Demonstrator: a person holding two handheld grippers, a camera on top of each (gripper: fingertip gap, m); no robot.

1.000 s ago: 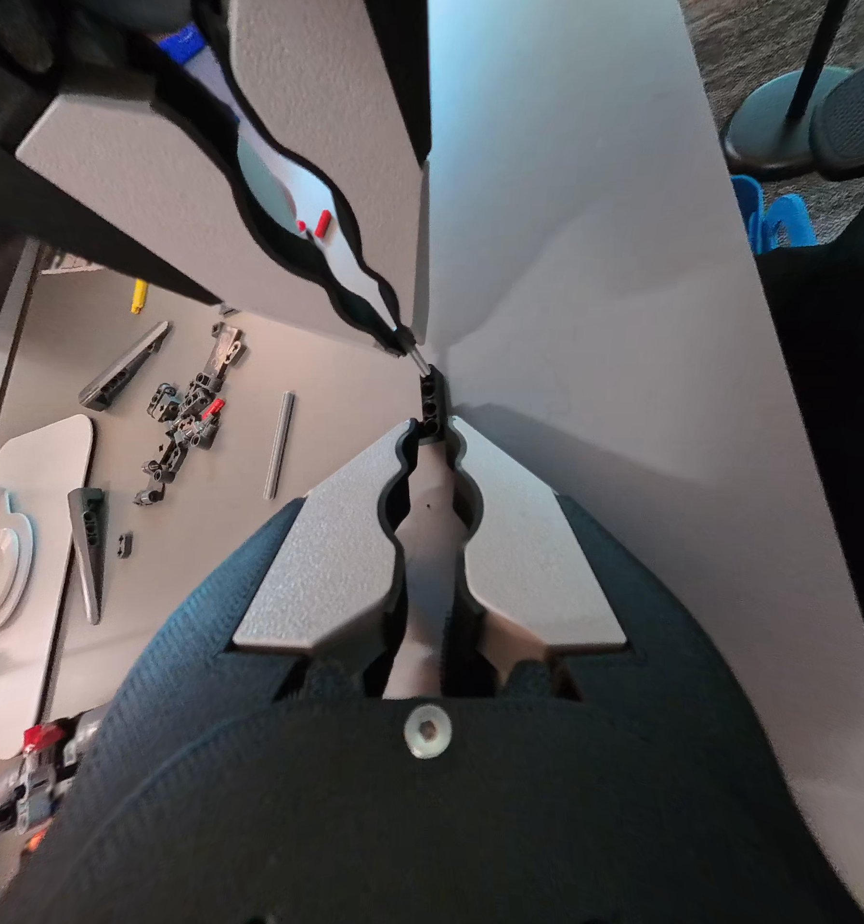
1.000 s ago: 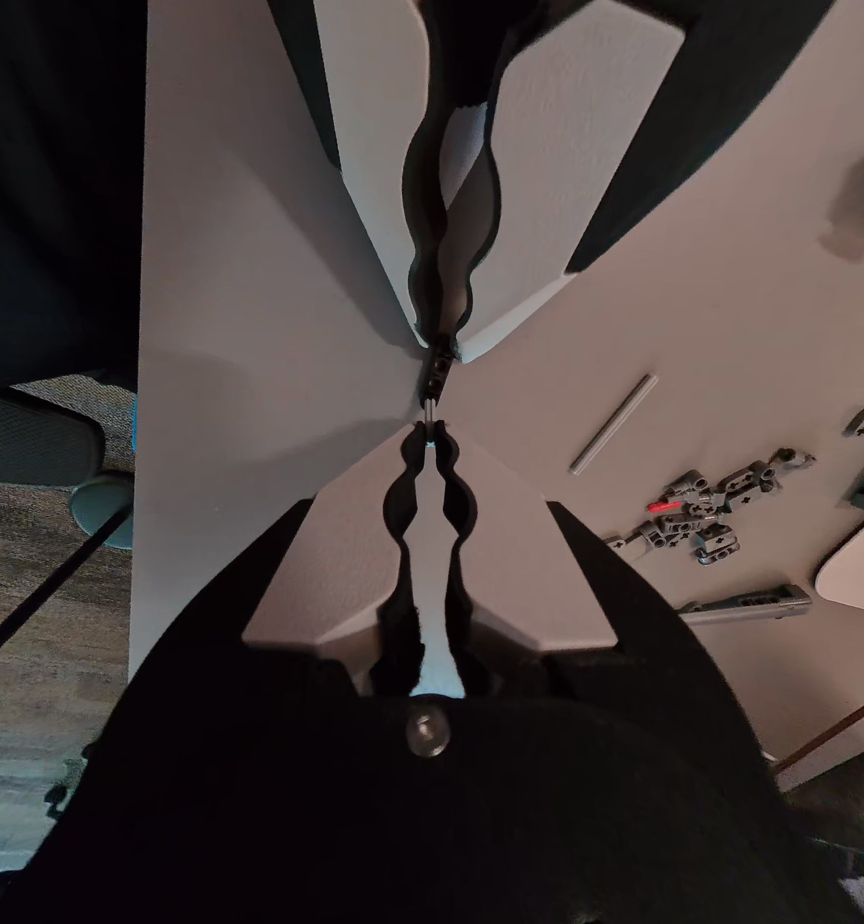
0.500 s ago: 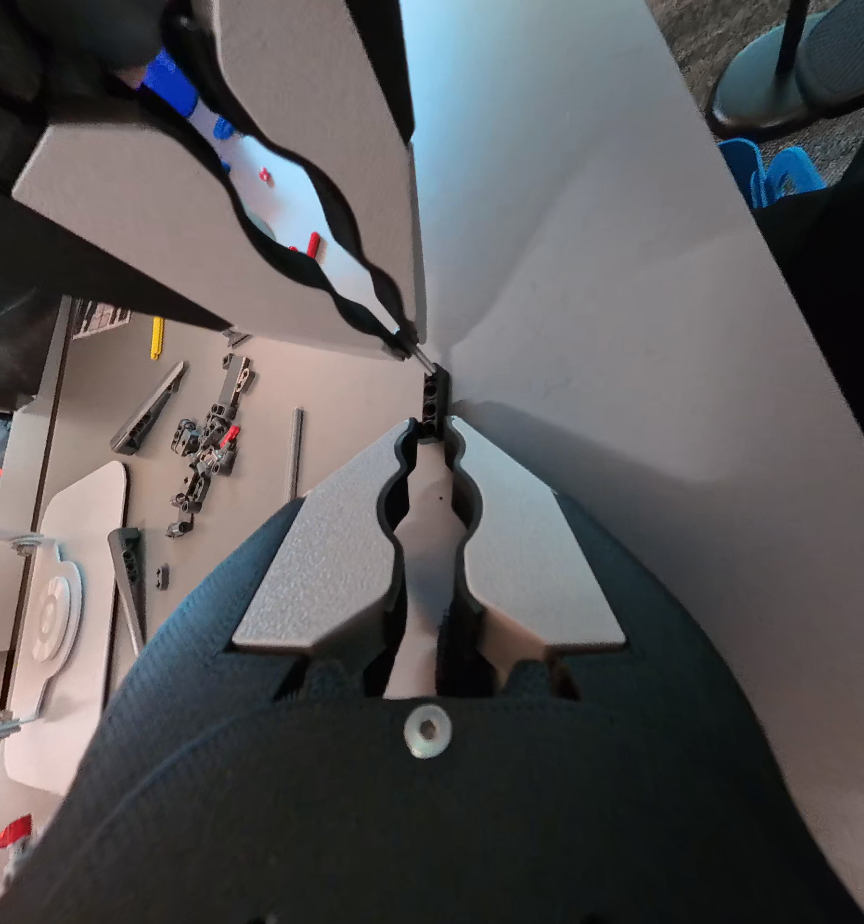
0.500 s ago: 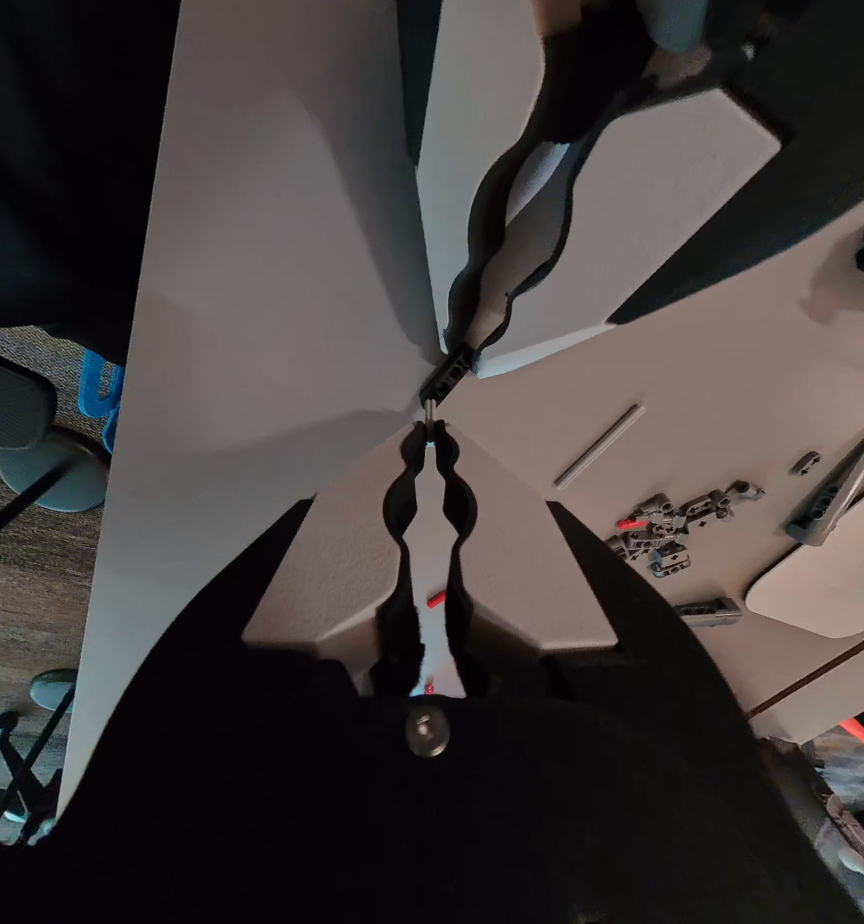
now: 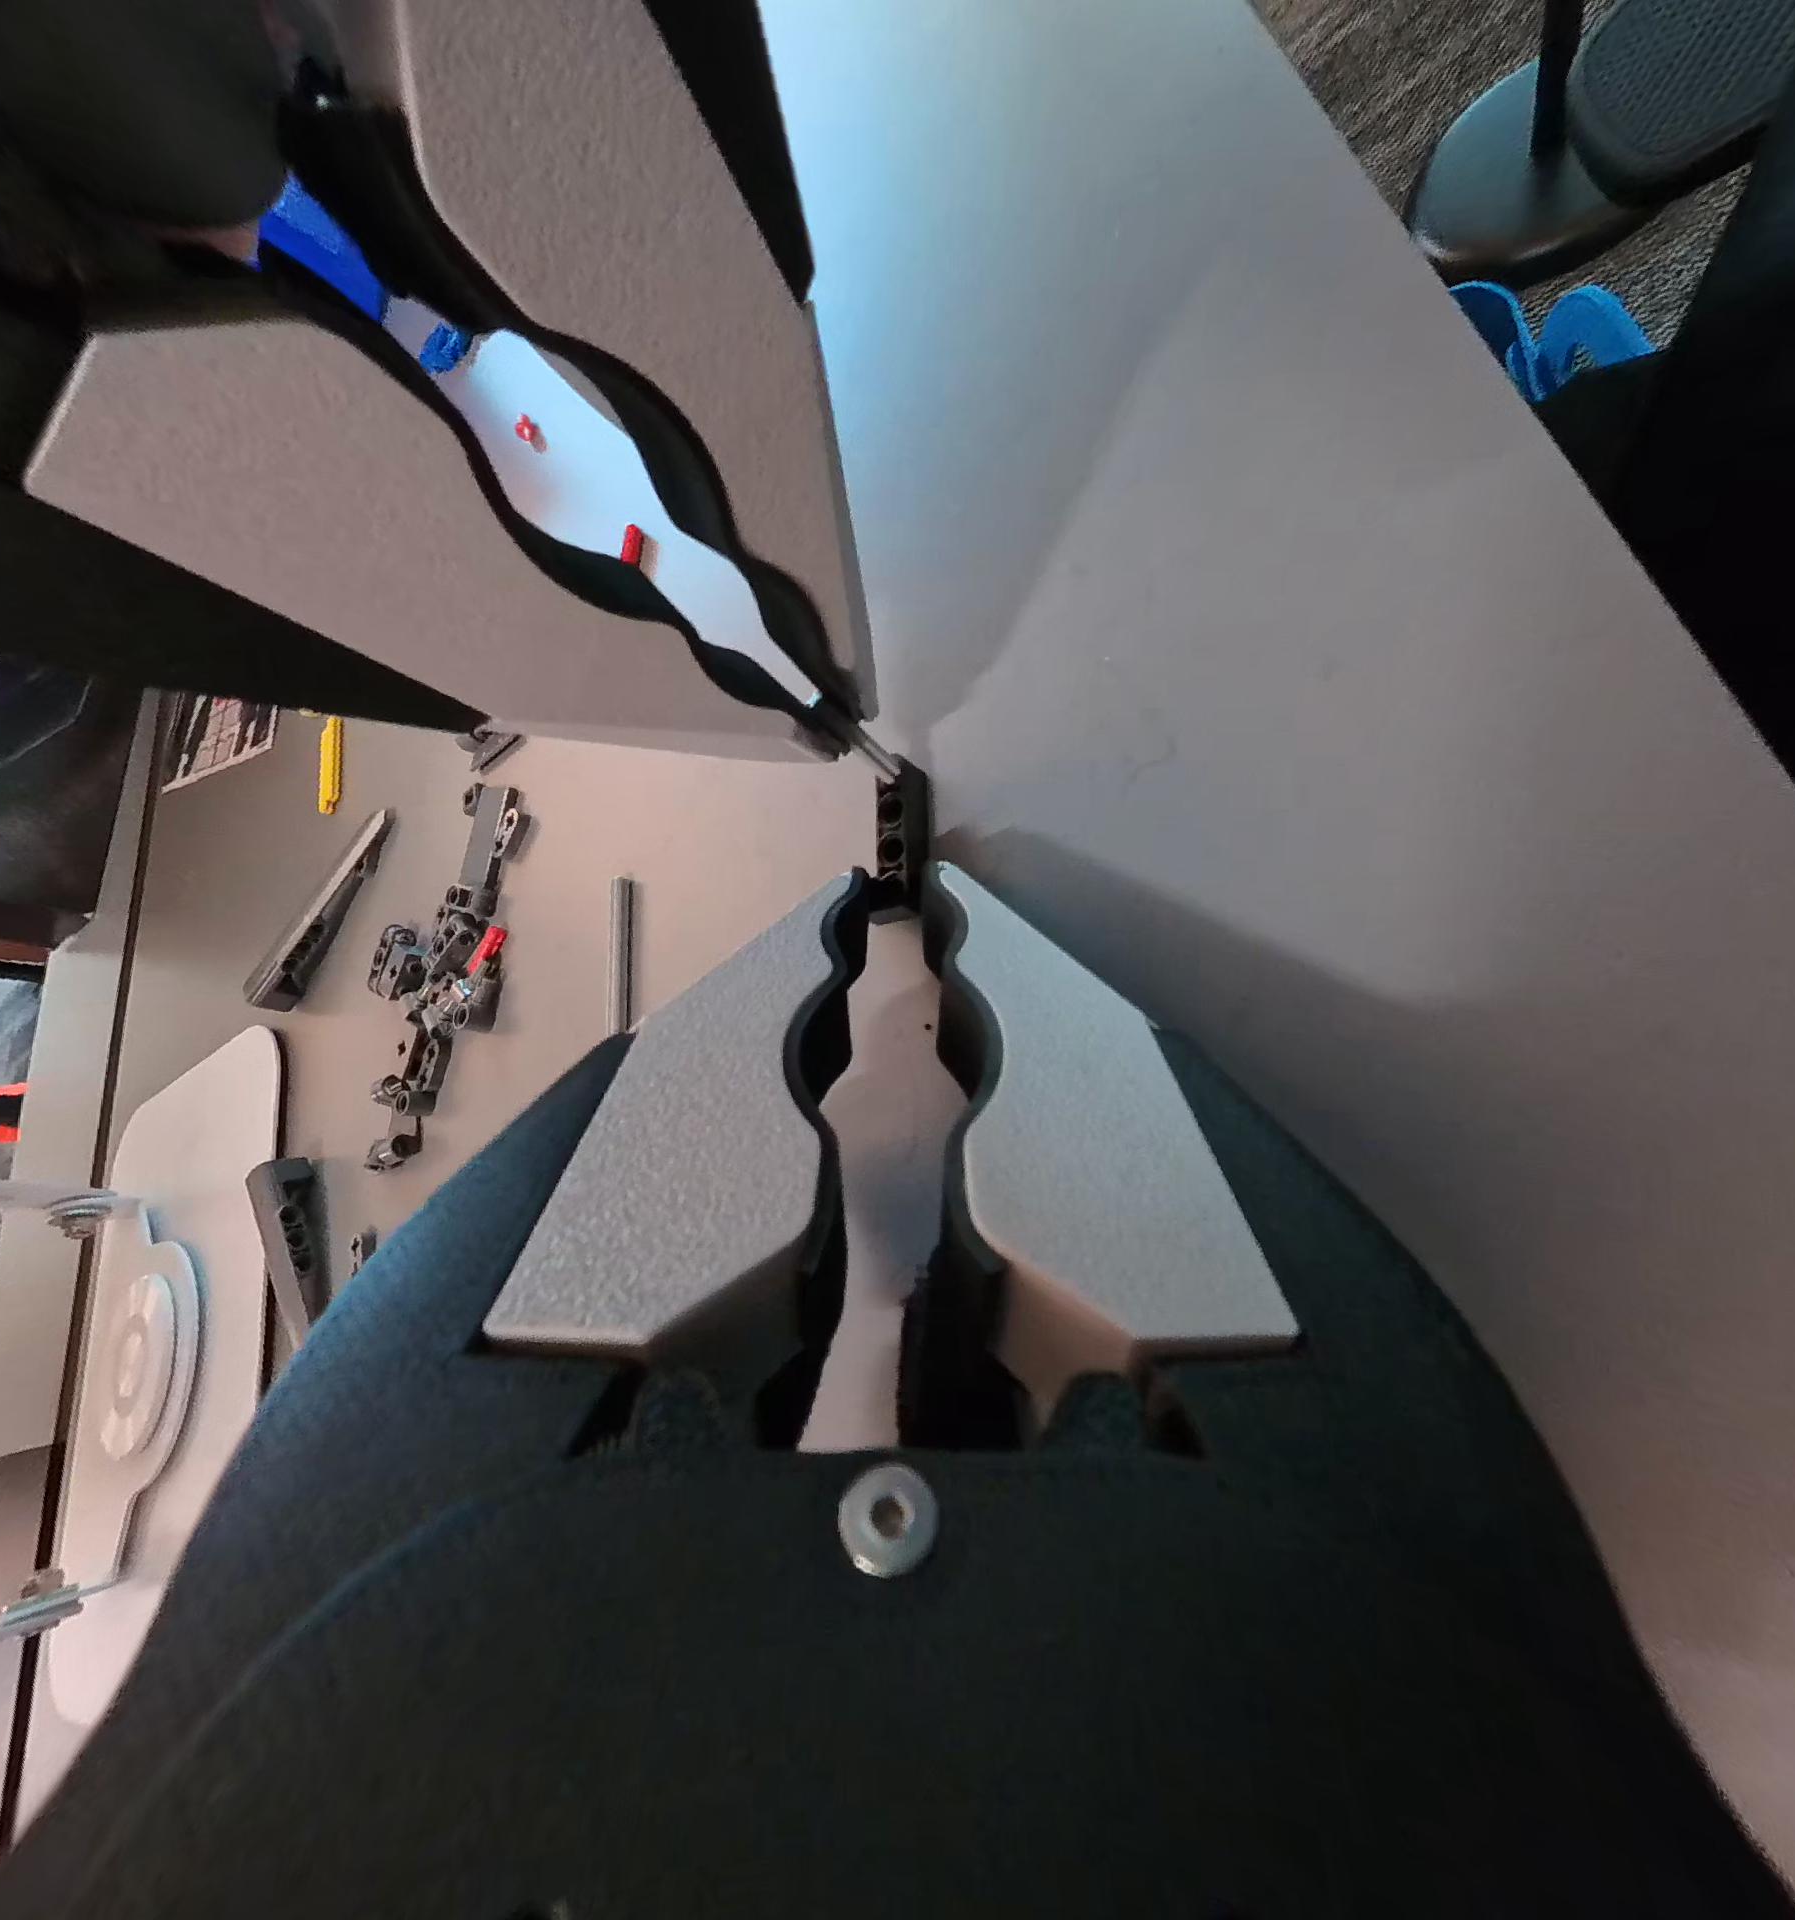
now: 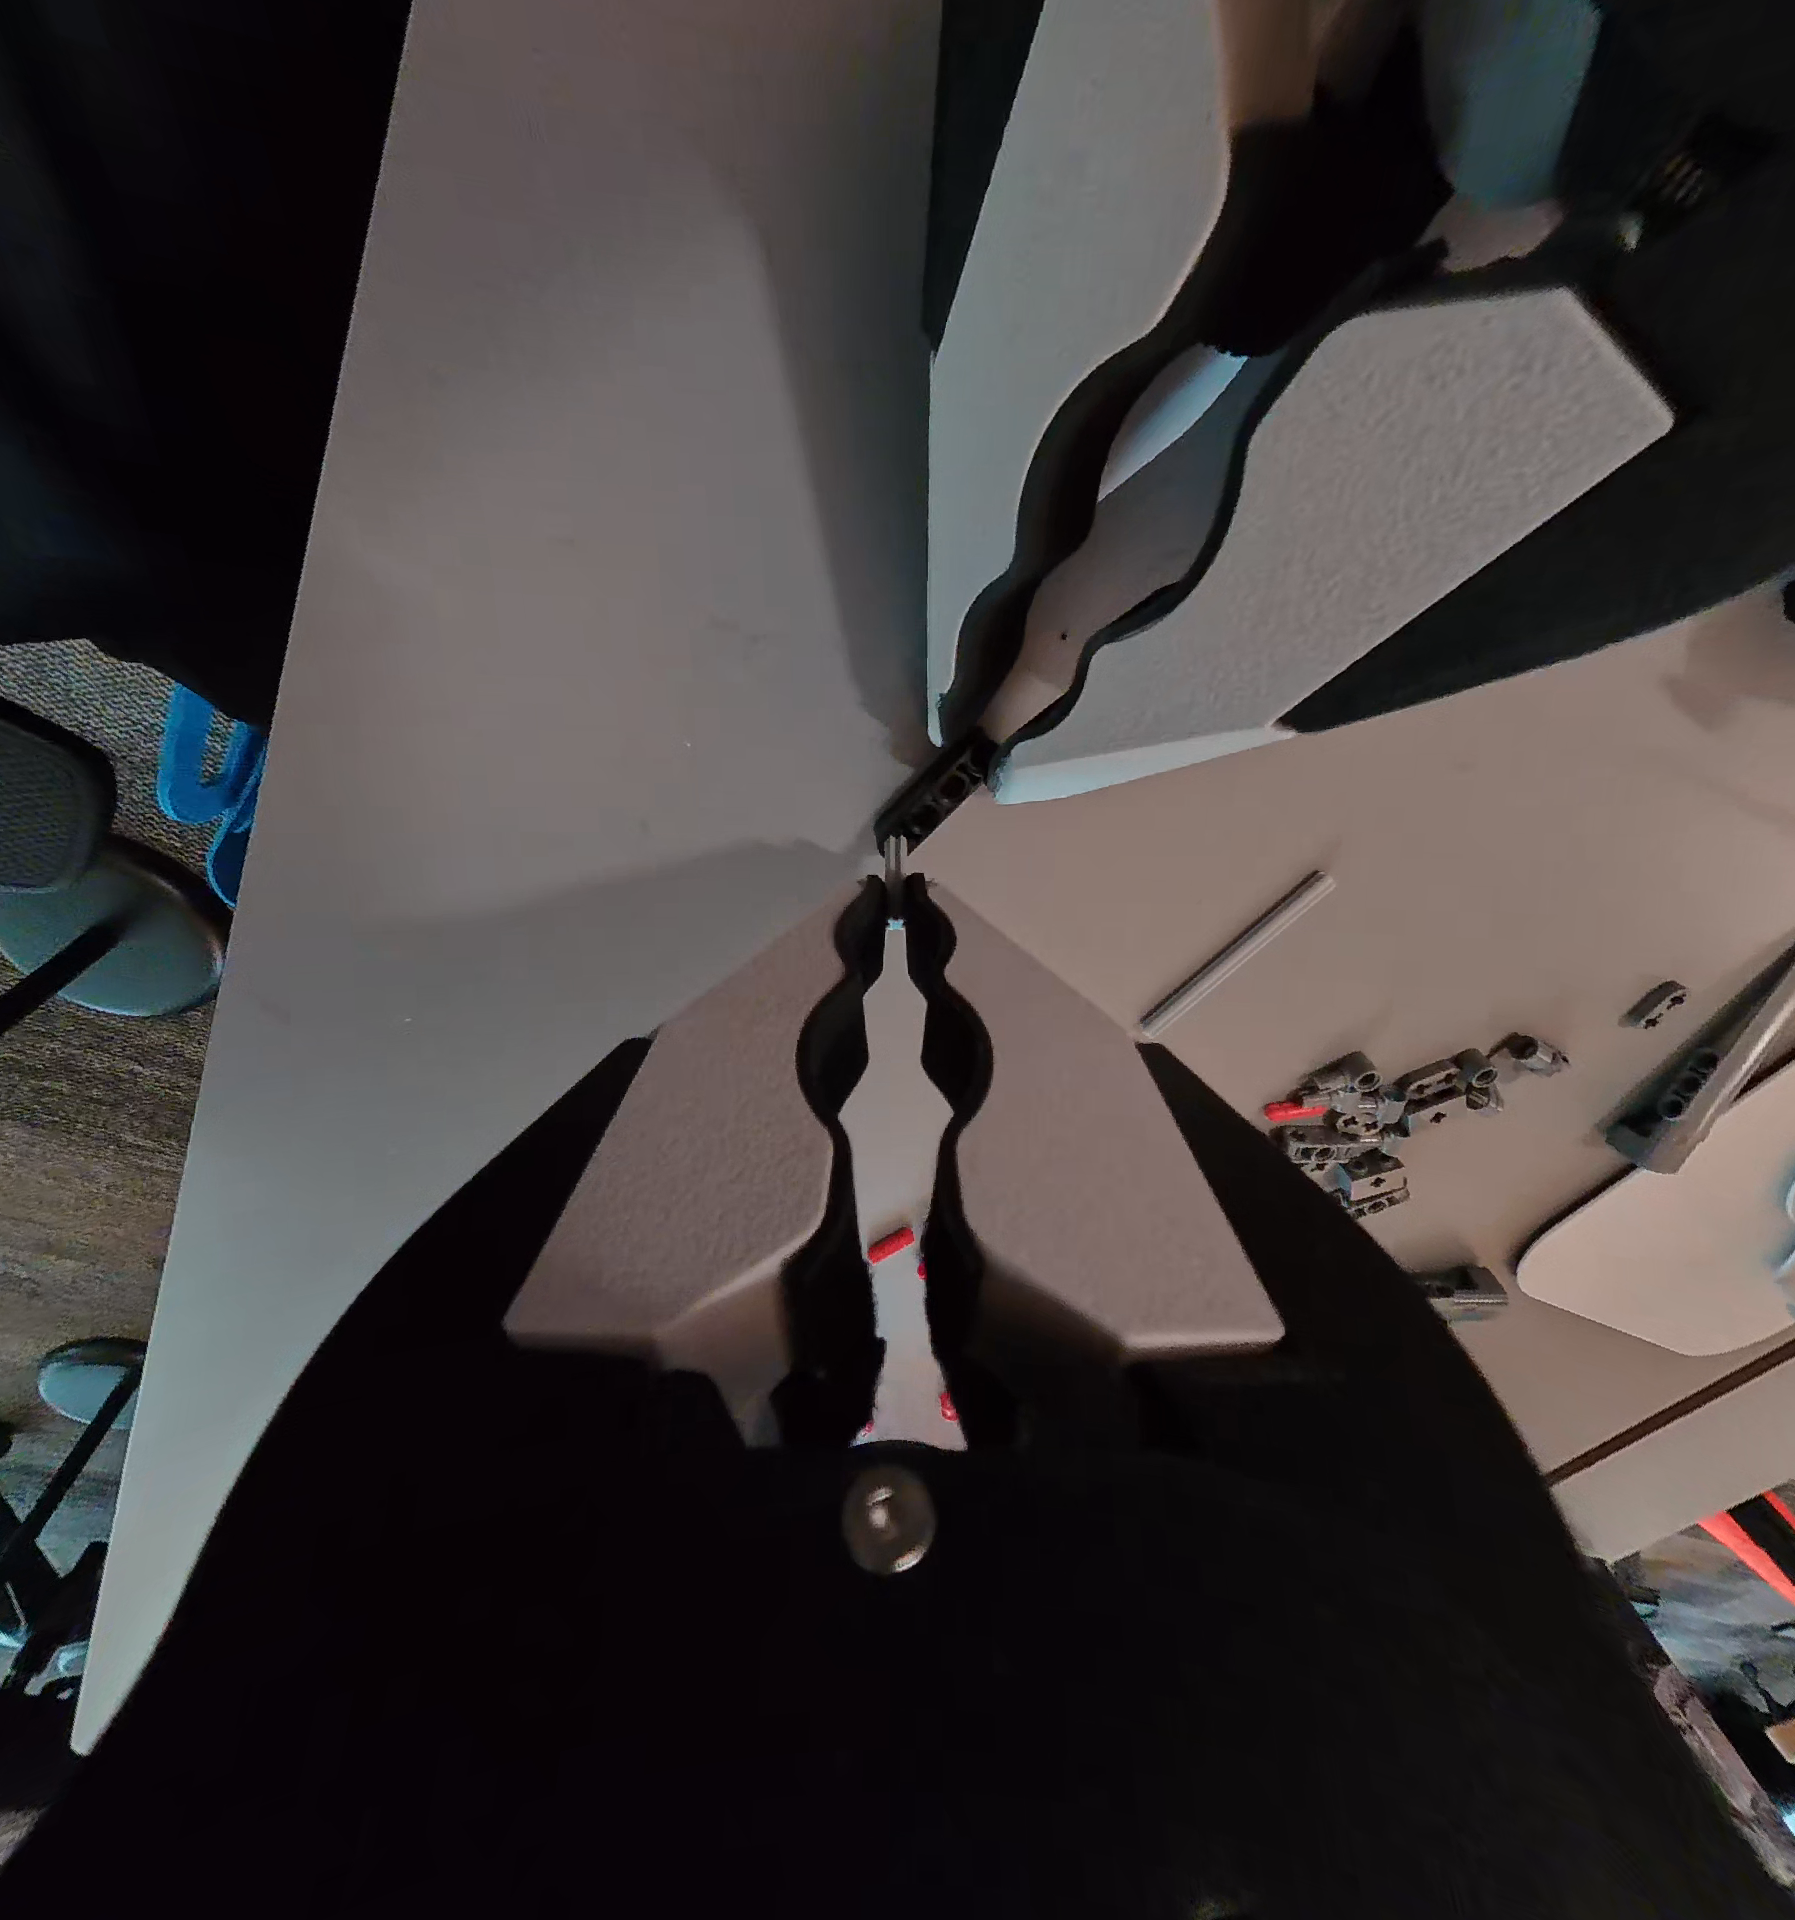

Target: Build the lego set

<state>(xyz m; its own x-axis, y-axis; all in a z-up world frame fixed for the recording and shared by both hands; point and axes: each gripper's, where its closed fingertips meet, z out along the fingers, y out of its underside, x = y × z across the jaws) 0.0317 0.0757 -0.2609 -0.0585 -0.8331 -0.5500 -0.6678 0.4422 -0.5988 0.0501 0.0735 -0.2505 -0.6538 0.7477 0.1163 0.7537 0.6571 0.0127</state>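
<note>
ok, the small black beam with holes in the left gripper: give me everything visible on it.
The black beam is a short, dark plastic construction piece with round holes along one face. It is held off the table, one end clamped between the left gripper's fingertips, the rest sticking out forward. At its far end a thin grey metal-looking pin meets it end-on, pinched by the shut right gripper. Nothing else touches it.

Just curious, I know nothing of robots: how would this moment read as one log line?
left claw: clamps black holed beam | right claw: pinches thin grey axle, tip at beam's end | both above white table
</note>
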